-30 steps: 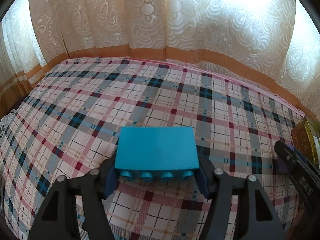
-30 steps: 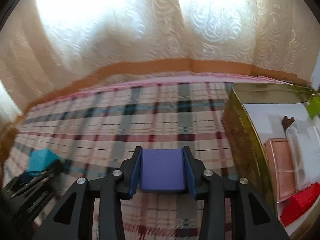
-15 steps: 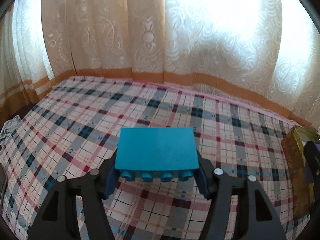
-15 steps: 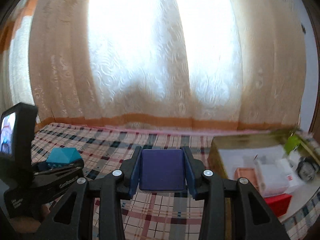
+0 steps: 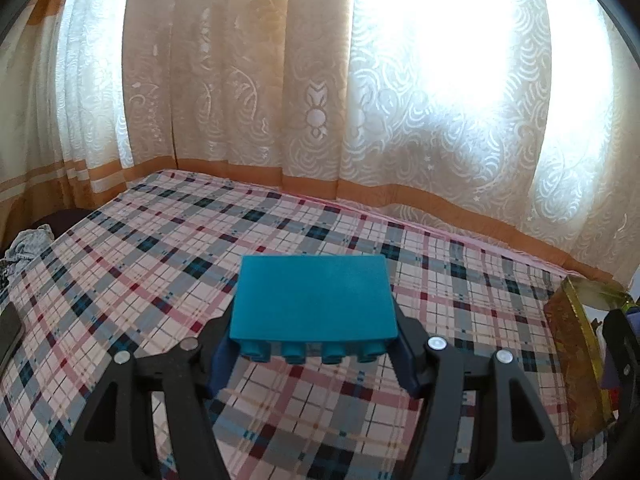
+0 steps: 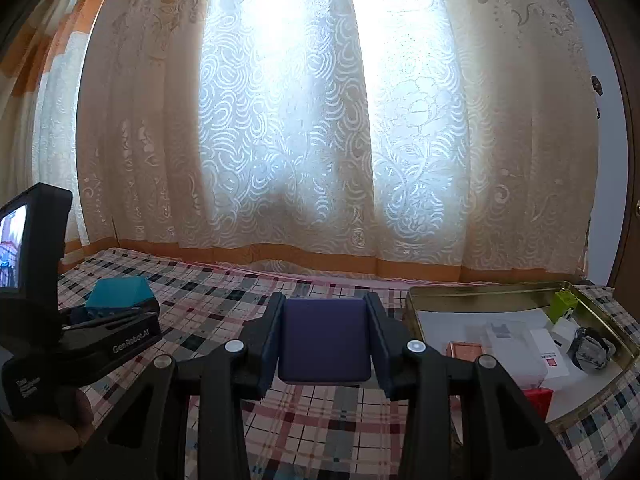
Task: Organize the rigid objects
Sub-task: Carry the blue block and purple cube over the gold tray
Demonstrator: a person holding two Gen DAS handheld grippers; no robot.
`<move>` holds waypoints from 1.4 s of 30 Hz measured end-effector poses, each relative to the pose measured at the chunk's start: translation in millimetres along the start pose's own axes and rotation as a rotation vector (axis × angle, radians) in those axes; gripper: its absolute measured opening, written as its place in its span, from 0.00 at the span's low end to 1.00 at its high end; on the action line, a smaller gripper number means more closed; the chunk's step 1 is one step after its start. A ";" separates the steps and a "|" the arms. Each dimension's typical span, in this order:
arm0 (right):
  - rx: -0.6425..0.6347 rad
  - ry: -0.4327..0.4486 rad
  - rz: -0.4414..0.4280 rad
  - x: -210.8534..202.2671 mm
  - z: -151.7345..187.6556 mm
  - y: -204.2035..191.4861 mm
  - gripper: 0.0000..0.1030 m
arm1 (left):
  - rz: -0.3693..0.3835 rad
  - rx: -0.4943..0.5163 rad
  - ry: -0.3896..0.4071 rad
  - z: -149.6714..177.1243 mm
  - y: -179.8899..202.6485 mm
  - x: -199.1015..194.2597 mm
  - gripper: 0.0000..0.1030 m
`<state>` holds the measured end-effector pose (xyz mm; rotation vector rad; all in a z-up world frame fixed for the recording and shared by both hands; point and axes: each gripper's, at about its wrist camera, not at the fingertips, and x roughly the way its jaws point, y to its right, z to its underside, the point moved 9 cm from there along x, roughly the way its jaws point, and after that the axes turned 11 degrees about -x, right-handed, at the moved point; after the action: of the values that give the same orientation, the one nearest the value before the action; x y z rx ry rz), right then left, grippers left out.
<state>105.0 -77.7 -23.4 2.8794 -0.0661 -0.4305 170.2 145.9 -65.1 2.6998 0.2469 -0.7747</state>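
Both claws now ride higher and more level than a second ago: the curtain [image 6: 320,120] fills most of each view where the plaid bedspread [image 5: 160,280] did before, and the gold tin [image 6: 600,316] has dropped from close at the right claw's side to lower right of it, its whole interior open to view.

The left claw [image 5: 314,344] is closed on the teal brick [image 5: 314,300], its fingers pressed against the brick's two short ends, studs facing the camera. It holds the brick above the bedspread, well to the left of the gold tin, whose near wall shows at the right edge of that view. The grip looks unchanged across the second.

The right claw [image 6: 326,344] is closed on the purple block [image 6: 324,340], pads flat against both sides, just left of the gold tin and above the bedspread.

Inside the tin lie a copper-coloured case [image 6: 466,350], white boxes [image 6: 516,344], a red piece [image 6: 538,398] at the near wall, a lime-green piece [image 6: 564,304] at the far corner and a dark bundle [image 6: 590,348].

Judging from this, the lift is done and both pieces are in carry. The purple block is nearest the tin, so it probably goes in first; bare floor shows at the tin's far left.
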 end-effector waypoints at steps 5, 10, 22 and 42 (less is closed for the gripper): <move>-0.003 0.005 0.001 -5.7 1.6 1.5 0.41 | 0.011 0.002 0.011 7.3 0.8 -13.4 0.62; -0.007 0.013 0.006 -14.5 3.6 3.8 0.41 | 0.018 0.002 0.022 12.3 1.2 -23.6 0.62; -0.018 0.020 0.004 -30.2 8.4 11.6 0.41 | 0.018 0.004 0.065 17.8 3.2 -42.6 0.62; -0.033 0.027 -0.006 -52.6 20.0 35.7 0.41 | 0.032 0.053 0.090 40.6 34.6 -70.5 0.62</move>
<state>48.4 -112.7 -18.8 2.8533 -0.0455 -0.3907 100.1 94.0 -50.7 2.7849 0.2055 -0.6609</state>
